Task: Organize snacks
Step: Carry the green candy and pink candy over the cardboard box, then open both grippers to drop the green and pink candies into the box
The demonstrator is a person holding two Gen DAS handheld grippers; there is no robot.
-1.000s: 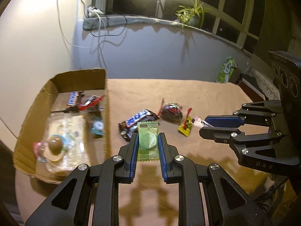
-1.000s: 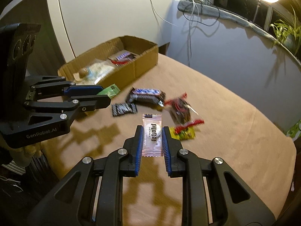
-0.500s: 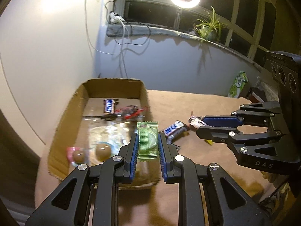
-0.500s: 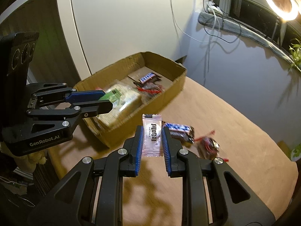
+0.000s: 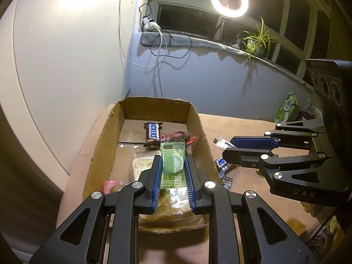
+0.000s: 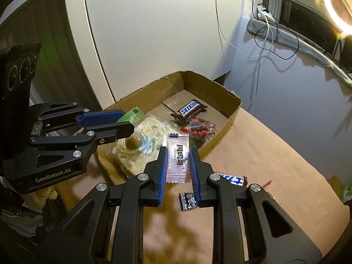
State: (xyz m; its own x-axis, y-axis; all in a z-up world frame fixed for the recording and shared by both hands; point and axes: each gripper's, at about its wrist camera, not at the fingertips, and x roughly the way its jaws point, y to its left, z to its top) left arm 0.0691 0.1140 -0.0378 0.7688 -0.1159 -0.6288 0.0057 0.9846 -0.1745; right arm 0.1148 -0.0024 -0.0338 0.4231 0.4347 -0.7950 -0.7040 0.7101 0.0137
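Over the cardboard box [image 5: 100, 145], the left gripper [image 5: 173, 165] is clamped on a green candy sachet [image 5: 172, 165], blue ribbed pads pressing both long edges, sachet standing up betw. the fingers w/ its zigzag top edge free. Right gripper [image 6: 178, 159] is likewise clenched on a pale pink candy sachet [image 6: 177, 157] w/ dark lettering, held above the box's near wall, roughly at the rim; can't tell if it's fully past the edge. Seen from the left wrist cam, the right gripper sits to the right of the box, over the brown tablecloth [image 5: 242, 127], w/ the sachet's white end poking out past the fingertips. Inside the box: a Snickers bar [image 5: 153, 131] toward the far end, a red-wrapped snack [image 5: 182, 137] just beside it, a clear bag of pale biscuits [image 6: 140, 140] w/ a brown round sweet [image 6: 133, 142] on top nearer the front, and a pink wrapper [image 5: 112, 186] at the near left corner. Left on the cloth outside the box: a small black packet [image 6: 188, 201] just under the right gripper, a blue-and-white bar [image 6: 233, 179] partly hidden behind its right finger, plus a red scrap [image 6: 267, 182] farther right. Bkgd: ring light [image 5: 228, 0] at the window, potted plant [image 5: 256, 38] on the sill, white charger and cables [image 5: 154, 28] hanging down the wall, green bag [image 5: 286, 107] at the table's far edge.
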